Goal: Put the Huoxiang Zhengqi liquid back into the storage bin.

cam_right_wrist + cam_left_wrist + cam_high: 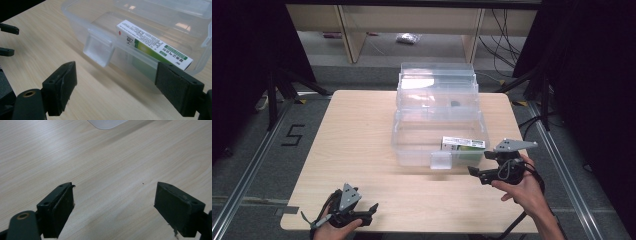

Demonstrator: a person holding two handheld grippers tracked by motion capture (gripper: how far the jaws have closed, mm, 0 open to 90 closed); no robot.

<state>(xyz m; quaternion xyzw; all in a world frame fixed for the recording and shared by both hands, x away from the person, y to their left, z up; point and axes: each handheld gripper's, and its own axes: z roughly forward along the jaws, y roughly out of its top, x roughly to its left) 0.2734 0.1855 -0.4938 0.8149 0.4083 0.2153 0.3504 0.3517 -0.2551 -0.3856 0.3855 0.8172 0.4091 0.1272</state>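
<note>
A clear plastic storage box (408, 145) stands open in the middle of the wooden table, its lid (437, 82) tipped back behind it. Inside, against the front right wall, leans a white and green carton (463, 145) (152, 44). The box's front latch (441, 160) (98, 49) hangs down over the table. My right gripper (473, 173) (116, 87) hovers just right of the latch, in front of the box, jaws wide apart with nothing between them. My left gripper (373, 210) (113, 210) rests at the table's near left edge, open over bare wood.
The table's (357, 130) left half is bare wood. Beyond its far edge are wooden furniture legs (349, 35) and loose cables (504, 37) on the grey floor. Black tripod legs (277, 85) stand at either side, and a floor mark reads 5 (292, 135).
</note>
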